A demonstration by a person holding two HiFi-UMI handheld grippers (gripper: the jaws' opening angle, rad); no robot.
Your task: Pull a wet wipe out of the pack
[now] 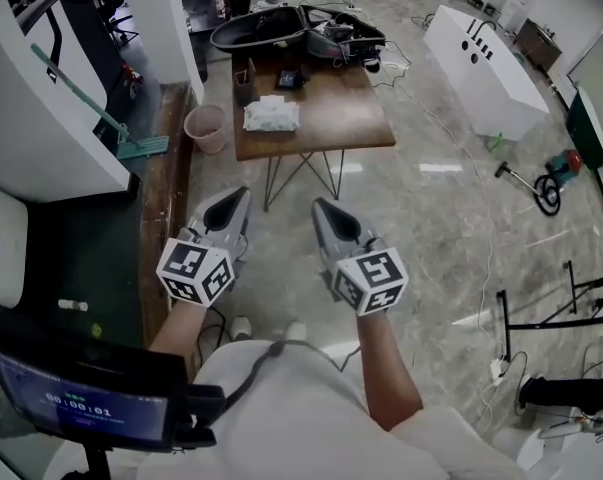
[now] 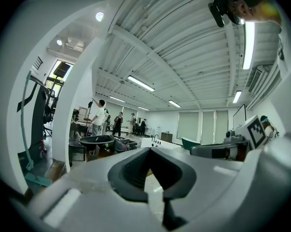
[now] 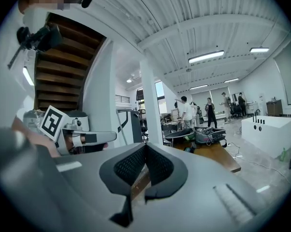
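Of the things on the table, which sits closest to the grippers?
The white wipe pack, toward the near edge of the table. It is the only light item; the black tub and small black box lie farther back.

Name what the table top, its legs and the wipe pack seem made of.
Top: brown with a dull sheen, probably wood or wood veneer; the grain is too small to confirm.
Legs: thin dark bent rods, probably metal.
Pack: white, soft and slightly rumpled, likely plastic film, though it is too small to be sure.
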